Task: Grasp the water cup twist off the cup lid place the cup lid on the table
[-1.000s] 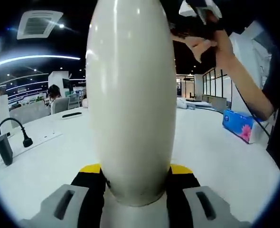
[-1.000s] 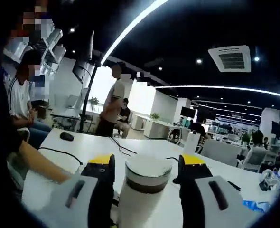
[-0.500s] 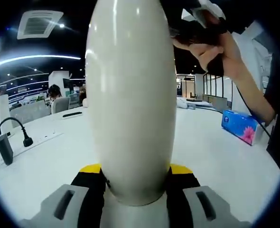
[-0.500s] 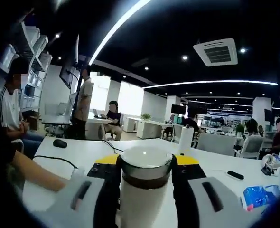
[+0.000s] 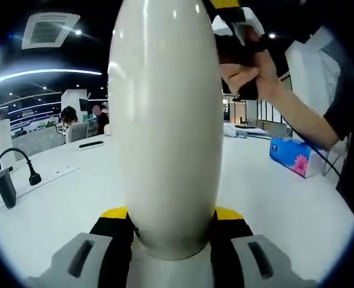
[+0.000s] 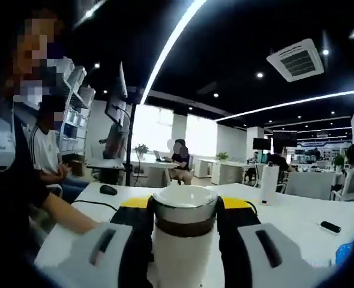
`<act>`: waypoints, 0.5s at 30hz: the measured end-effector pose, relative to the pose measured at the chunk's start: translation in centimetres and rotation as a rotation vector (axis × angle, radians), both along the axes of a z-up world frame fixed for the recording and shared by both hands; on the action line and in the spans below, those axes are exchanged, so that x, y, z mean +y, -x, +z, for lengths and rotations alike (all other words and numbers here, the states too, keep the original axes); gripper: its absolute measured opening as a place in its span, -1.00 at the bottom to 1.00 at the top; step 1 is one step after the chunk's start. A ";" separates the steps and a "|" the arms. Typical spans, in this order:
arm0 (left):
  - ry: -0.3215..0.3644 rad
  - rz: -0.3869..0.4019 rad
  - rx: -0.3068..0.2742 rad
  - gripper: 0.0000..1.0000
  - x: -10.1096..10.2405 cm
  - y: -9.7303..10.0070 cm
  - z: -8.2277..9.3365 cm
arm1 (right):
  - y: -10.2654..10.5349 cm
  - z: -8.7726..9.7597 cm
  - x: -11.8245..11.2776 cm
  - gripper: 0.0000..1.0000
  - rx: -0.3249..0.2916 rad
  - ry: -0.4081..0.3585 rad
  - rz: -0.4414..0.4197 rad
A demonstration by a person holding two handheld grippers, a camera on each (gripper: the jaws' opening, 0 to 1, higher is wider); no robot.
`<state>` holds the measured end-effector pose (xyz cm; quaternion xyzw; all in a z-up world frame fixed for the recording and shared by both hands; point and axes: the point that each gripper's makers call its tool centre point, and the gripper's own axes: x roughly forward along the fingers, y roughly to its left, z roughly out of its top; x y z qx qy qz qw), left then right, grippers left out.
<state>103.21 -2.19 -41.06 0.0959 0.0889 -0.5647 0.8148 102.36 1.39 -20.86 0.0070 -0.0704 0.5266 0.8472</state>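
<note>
Left gripper view: tall, smooth, cream-white water cup (image 5: 165, 120) stands upright between the yellow-tipped jaws of the left gripper (image 5: 171, 225); jaws press against its lower body on both sides, so the grip looks closed on the cup; the person's hand (image 5: 249, 72) with the other tool sits at the upper right, level with the cup's top
Right gripper view: right gripper (image 6: 184, 210) straddles the white-topped, dark-banded cup lid (image 6: 184, 207); both jaws lie against the lid's sides, pinching it
Cup position: held off the white table (image 5: 273, 204), base low between the left jaws, lid end up
Key relation: cup's long axis runs vertically; left tool clamps the body, right tool comes in across the top, its jaws on opposite sides of the lid
Judgement: twist stage; turning about the long axis should loosen the lid
Lid state: seated on the cup; no gap visible
</note>
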 end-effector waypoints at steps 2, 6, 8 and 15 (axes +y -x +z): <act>0.000 0.000 0.000 0.03 0.0 -0.1 0.0 | 0.0 -0.1 0.0 -0.11 0.018 -0.037 0.051; 0.000 0.000 0.001 0.03 0.1 -0.3 -0.1 | 0.1 -0.3 0.1 -0.10 0.051 -0.083 0.152; 0.000 0.000 0.001 0.03 0.0 -0.2 0.0 | 0.1 -0.4 0.3 -0.09 0.069 -0.093 0.190; -0.001 0.000 0.003 0.03 0.2 -0.7 -0.1 | 0.0 -0.6 0.6 -0.07 0.097 -0.131 0.321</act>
